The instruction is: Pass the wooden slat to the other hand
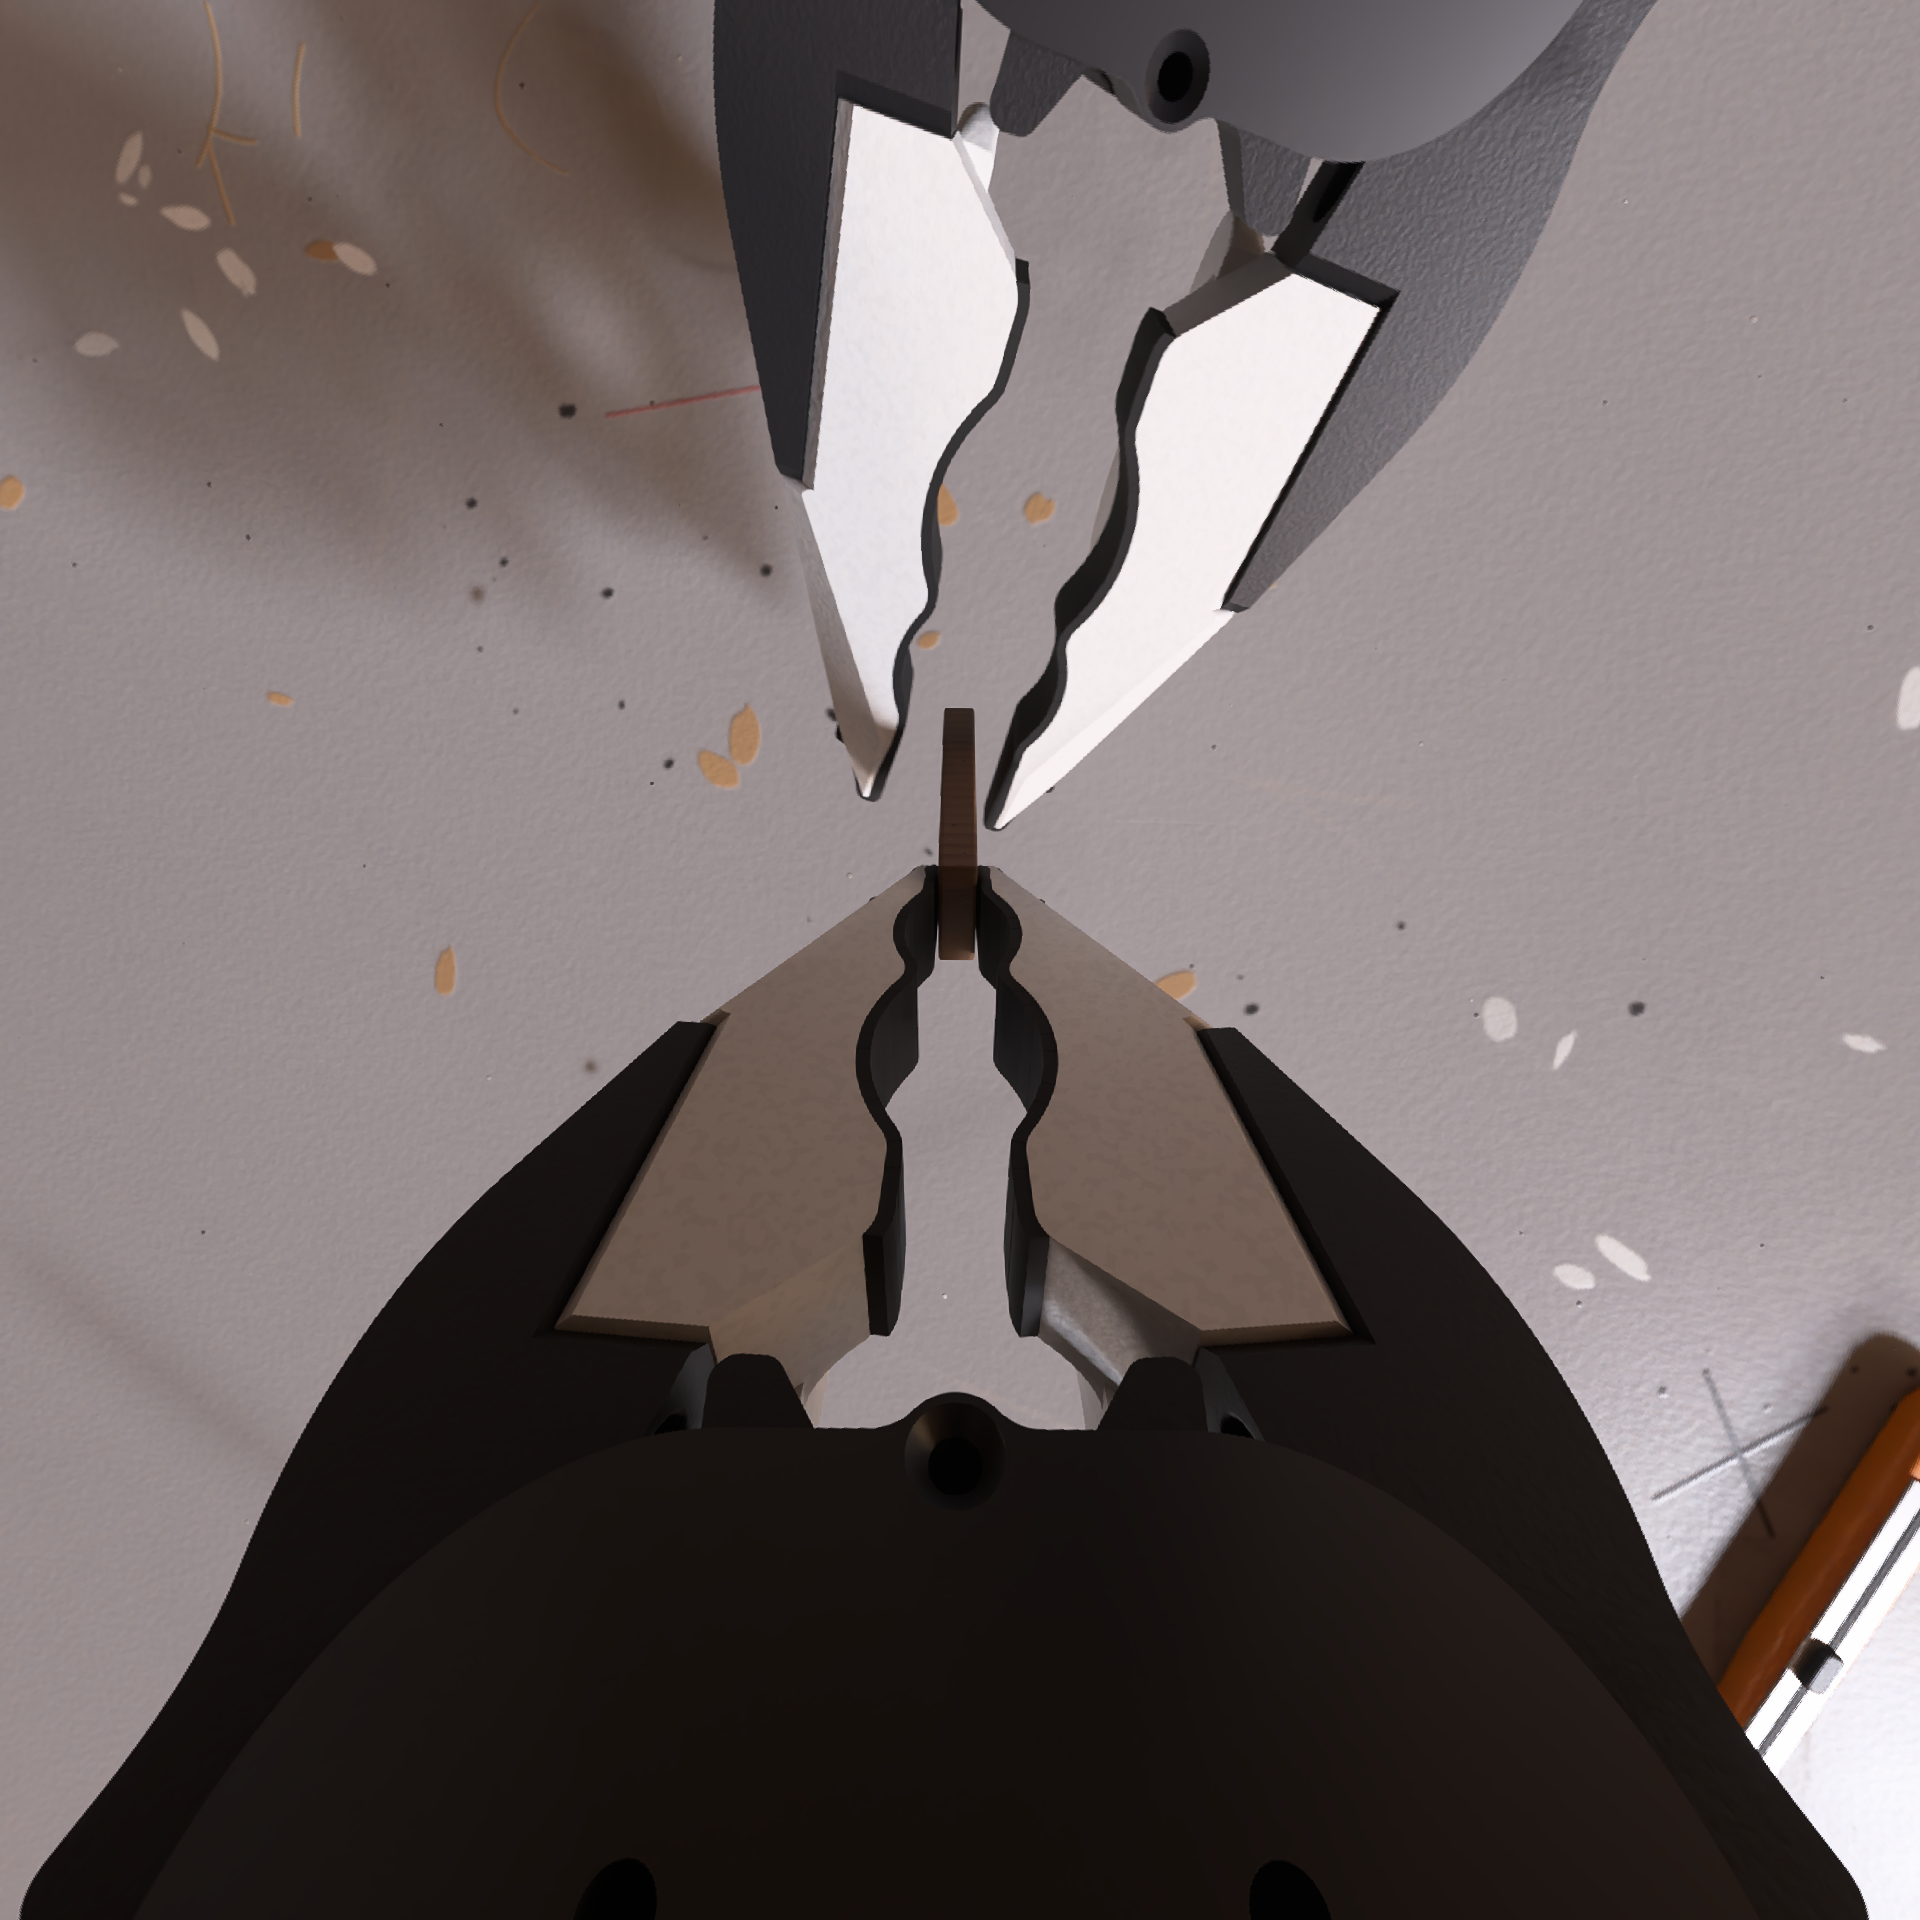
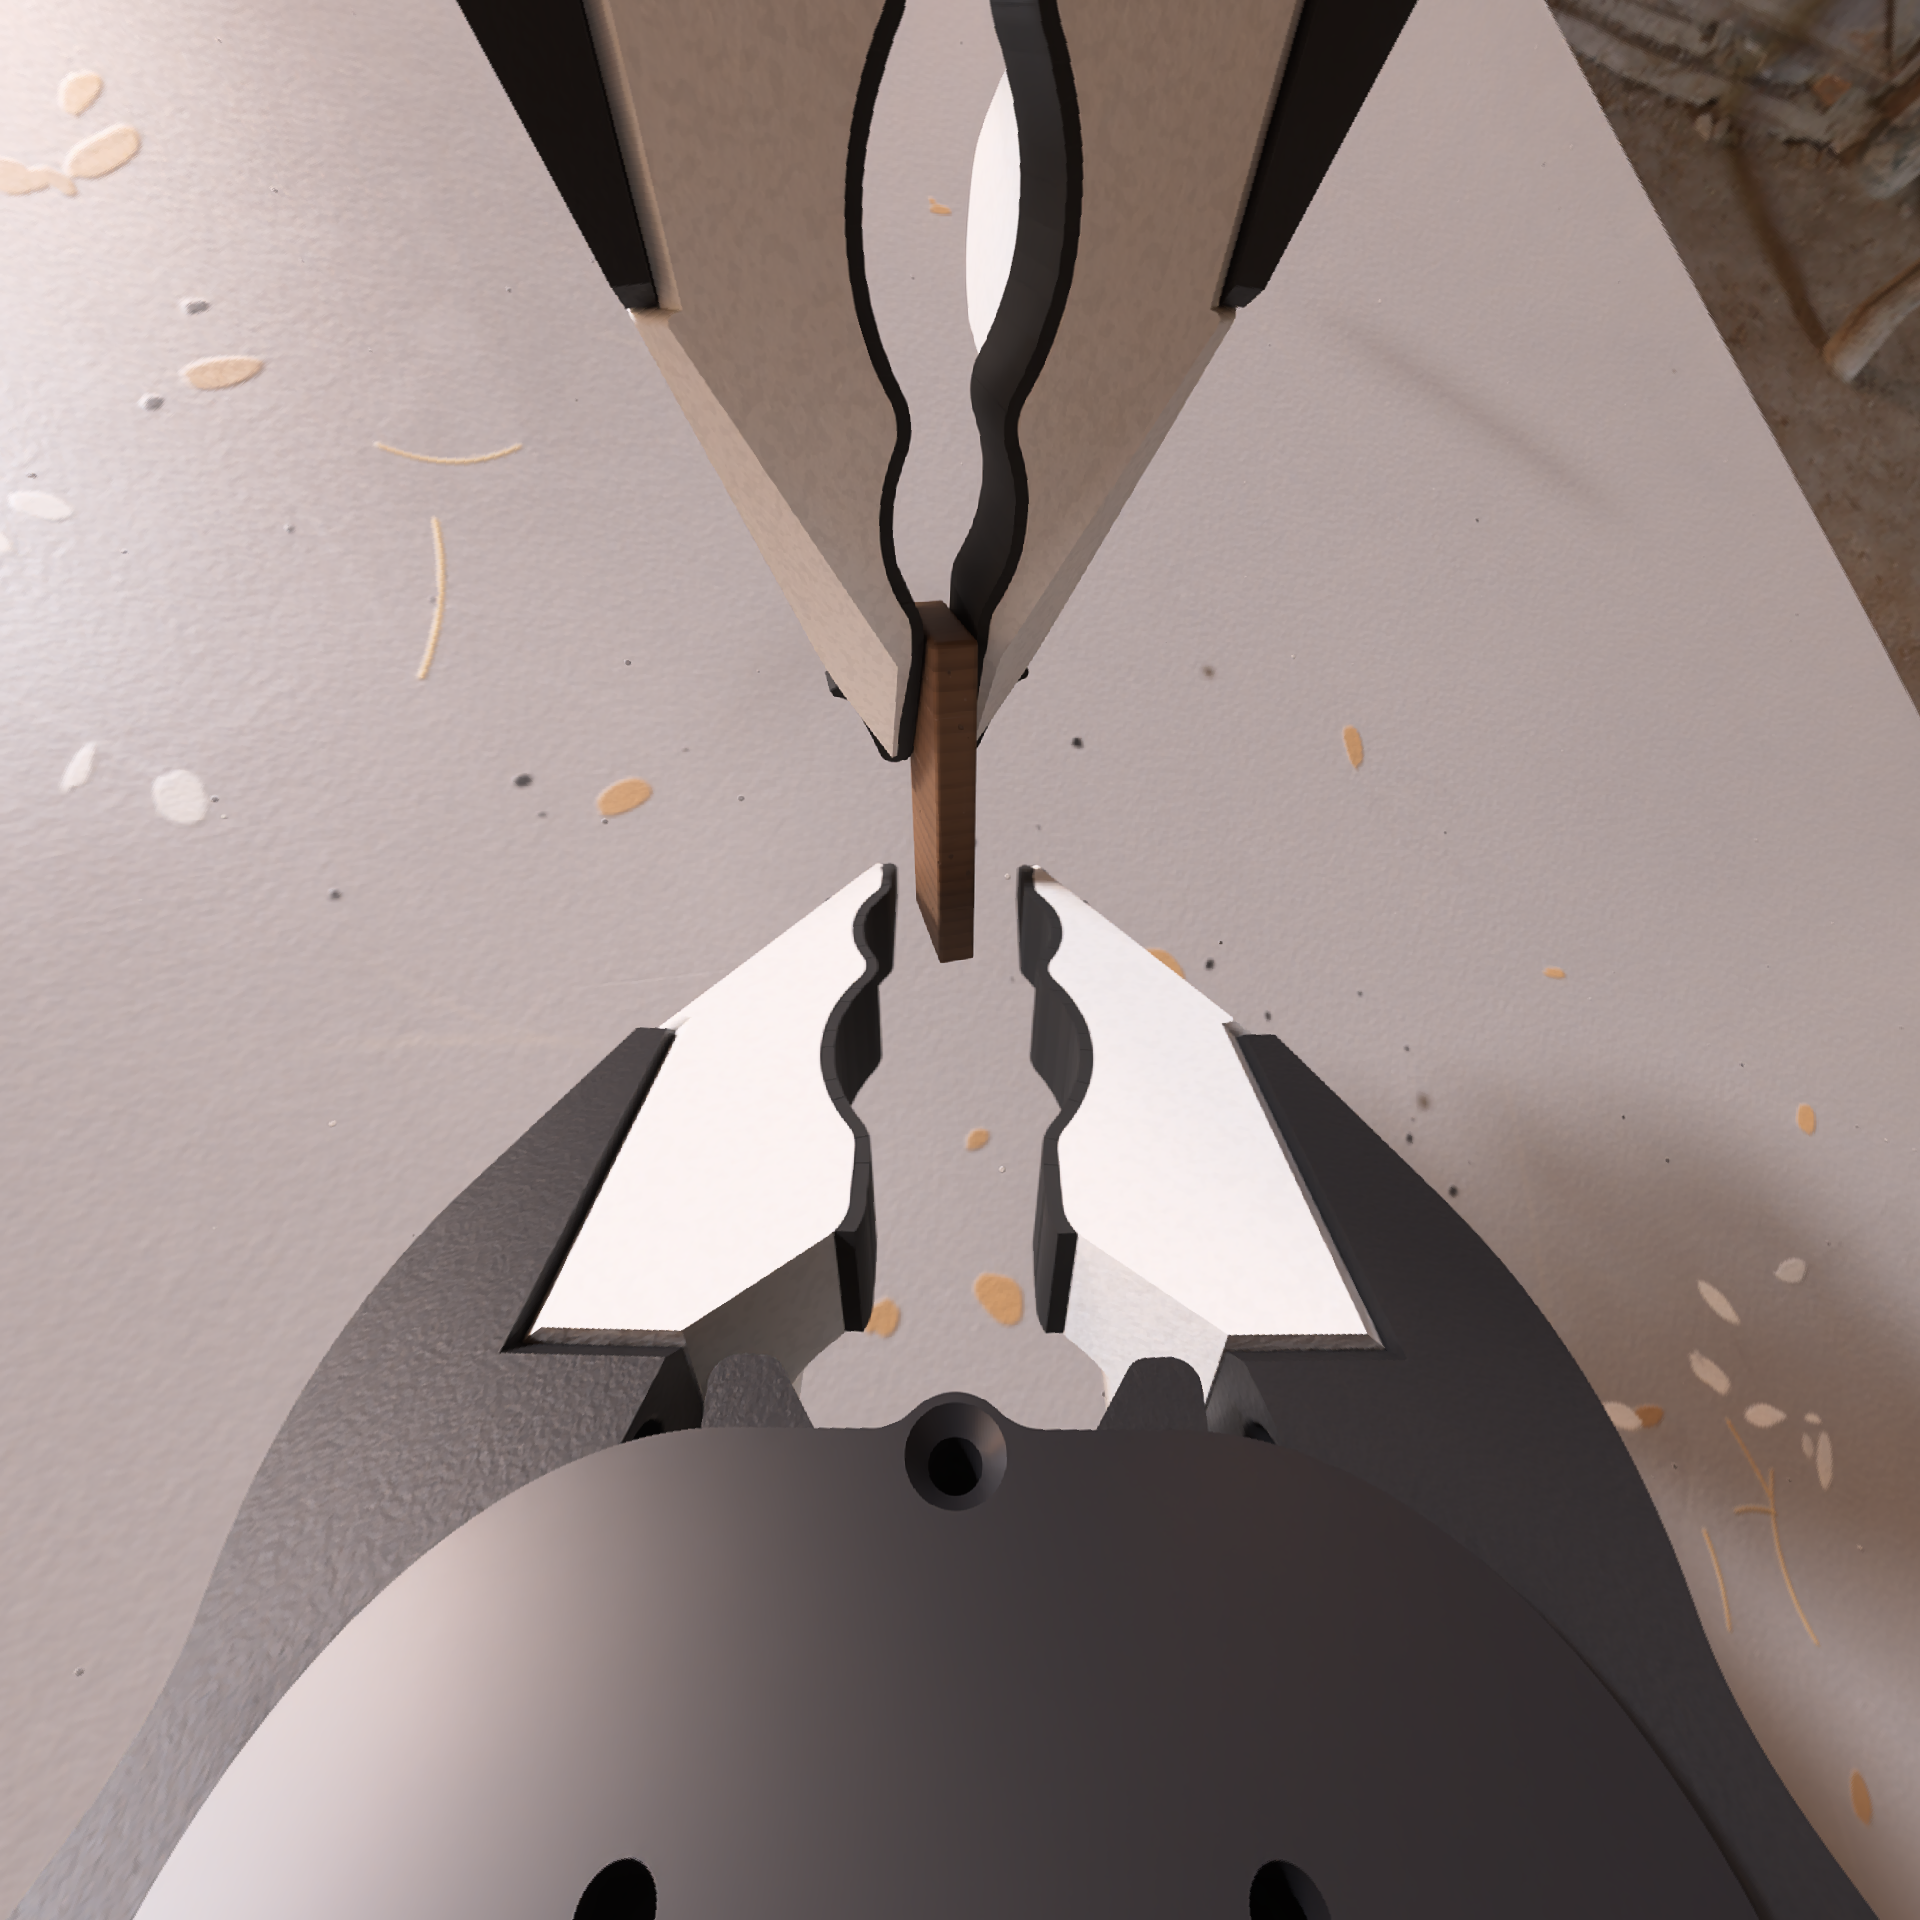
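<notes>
The wooden slat (image 1: 957, 800) is a thin brown strip seen edge-on. My left gripper (image 1: 957, 883) is shut on its near end and holds it above the table. My right gripper (image 1: 925, 810) faces it from the top of the left wrist view, open, its fingertips either side of the slat's far end without touching. In the right wrist view my right gripper (image 2: 956, 883) is open with the slat (image 2: 943, 831) reaching between its fingertips, and my left gripper (image 2: 943, 717) clamps the slat's far end from above.
A pale grey table (image 1: 312, 831) lies below, speckled with wood flakes and dark specks. An orange and white tool (image 1: 1829, 1579) lies at the lower right of the left wrist view. The table's edge (image 2: 1714, 436) runs diagonally at the upper right of the right wrist view.
</notes>
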Motion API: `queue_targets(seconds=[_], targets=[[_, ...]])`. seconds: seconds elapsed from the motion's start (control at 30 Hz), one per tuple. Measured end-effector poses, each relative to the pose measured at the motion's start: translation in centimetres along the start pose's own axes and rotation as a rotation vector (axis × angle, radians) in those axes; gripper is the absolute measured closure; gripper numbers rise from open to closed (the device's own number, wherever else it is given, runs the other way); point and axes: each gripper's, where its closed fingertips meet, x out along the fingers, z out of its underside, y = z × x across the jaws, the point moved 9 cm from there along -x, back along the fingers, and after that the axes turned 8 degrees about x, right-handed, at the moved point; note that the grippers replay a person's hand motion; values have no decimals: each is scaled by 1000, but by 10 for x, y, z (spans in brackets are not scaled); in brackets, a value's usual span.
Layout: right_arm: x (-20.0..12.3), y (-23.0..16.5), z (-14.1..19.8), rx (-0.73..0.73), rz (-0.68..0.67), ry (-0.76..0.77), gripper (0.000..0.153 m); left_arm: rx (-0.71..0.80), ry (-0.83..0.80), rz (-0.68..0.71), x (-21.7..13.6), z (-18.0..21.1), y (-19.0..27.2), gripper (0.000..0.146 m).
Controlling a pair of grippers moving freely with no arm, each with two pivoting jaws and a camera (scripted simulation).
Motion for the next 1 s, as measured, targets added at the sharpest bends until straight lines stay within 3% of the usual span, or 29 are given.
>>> queue_targets(seconds=[0.17, 0.53, 0.63, 0.73, 1.0], targets=[[-1, 3, 2, 31, -55, 16, 145, 0, 8, -20, -1, -2, 0, 140], [-6, 3, 1, 18, -118, 32, 147, 40, 21, -16, -10, -2, 4, 139], [-8, 4, 3, 34, -147, 55, 147, 39, 75, -30, -23, -2, 4, 110], [-11, 5, 4, 80, -192, 87, 147, -10, 137, 6, -36, 3, 1, 102], [-12, 4, 5, 70, -245, 116, 147, -8, 88, 52, -24, 9, 4, 101]])
